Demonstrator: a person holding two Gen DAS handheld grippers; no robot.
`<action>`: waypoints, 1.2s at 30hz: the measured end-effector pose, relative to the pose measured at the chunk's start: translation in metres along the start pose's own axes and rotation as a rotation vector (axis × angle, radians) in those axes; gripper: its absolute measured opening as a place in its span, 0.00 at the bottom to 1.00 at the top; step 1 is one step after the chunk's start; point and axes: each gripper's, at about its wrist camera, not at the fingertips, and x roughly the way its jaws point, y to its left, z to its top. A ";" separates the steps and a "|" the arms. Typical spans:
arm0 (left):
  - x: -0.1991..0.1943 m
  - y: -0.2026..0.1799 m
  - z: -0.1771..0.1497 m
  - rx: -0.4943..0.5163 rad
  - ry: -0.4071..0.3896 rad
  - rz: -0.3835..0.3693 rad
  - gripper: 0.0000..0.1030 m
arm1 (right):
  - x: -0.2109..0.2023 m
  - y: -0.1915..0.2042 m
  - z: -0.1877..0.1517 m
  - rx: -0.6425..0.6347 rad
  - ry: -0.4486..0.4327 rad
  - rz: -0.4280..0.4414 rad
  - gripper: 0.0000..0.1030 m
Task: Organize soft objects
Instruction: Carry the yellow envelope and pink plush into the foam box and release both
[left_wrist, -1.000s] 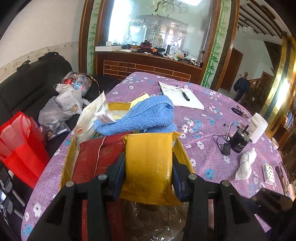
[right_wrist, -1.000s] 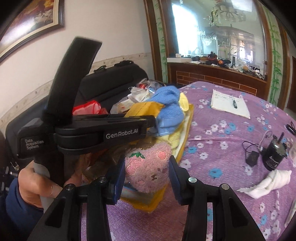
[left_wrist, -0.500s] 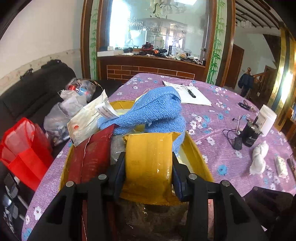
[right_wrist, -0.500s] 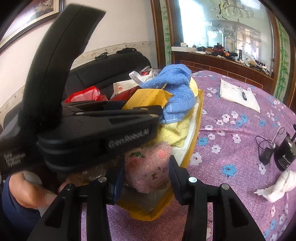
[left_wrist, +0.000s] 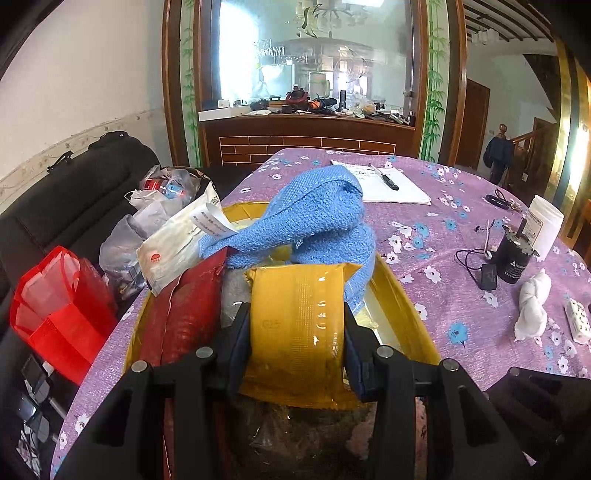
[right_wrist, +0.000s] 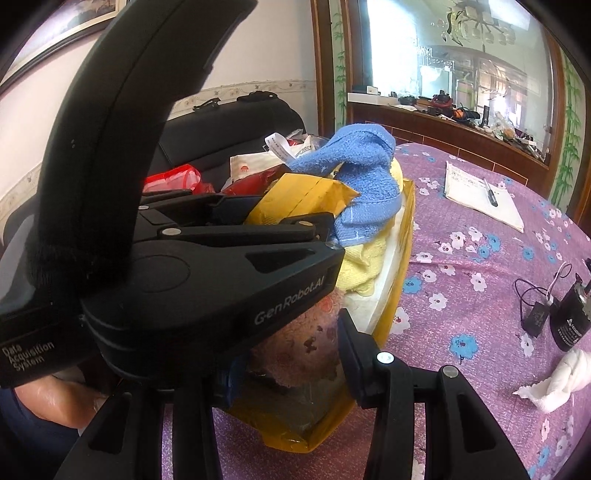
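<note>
My left gripper (left_wrist: 295, 332) is shut on a yellow foil packet (left_wrist: 297, 325) and holds it over the yellow tray (left_wrist: 399, 295). In the tray lie a blue towel (left_wrist: 317, 221), a red packet (left_wrist: 184, 314) and a white packet (left_wrist: 173, 243). My right gripper (right_wrist: 288, 354) is shut on a pink plush toy (right_wrist: 299, 350) at the tray's near end (right_wrist: 391, 306). The left gripper's black body (right_wrist: 184, 266) hides much of the right wrist view. There the blue towel (right_wrist: 362, 177), a yellow cloth (right_wrist: 369, 258) and the yellow packet (right_wrist: 303, 203) show above it.
The table has a purple flowered cloth (left_wrist: 443, 229). On it are a notepad with a pen (left_wrist: 388, 181), a black motor with a cable (left_wrist: 513, 254), a white jar (left_wrist: 546, 225) and a knotted white cloth (left_wrist: 532, 306). A black sofa (left_wrist: 74, 192) with bags, one red (left_wrist: 55, 302), stands left.
Both grippers have moved forward along the tray while keeping their hold. The left gripper's body now covers more of the right wrist view.
</note>
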 end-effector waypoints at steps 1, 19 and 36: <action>0.000 0.000 0.000 -0.001 0.001 0.000 0.42 | 0.000 0.001 0.000 -0.001 0.001 -0.001 0.48; 0.002 0.001 -0.001 0.001 0.001 0.004 0.42 | -0.001 0.002 0.000 0.001 -0.005 -0.003 0.49; -0.017 0.020 0.010 -0.156 -0.068 -0.184 0.67 | -0.042 0.003 0.004 -0.007 -0.134 -0.083 0.69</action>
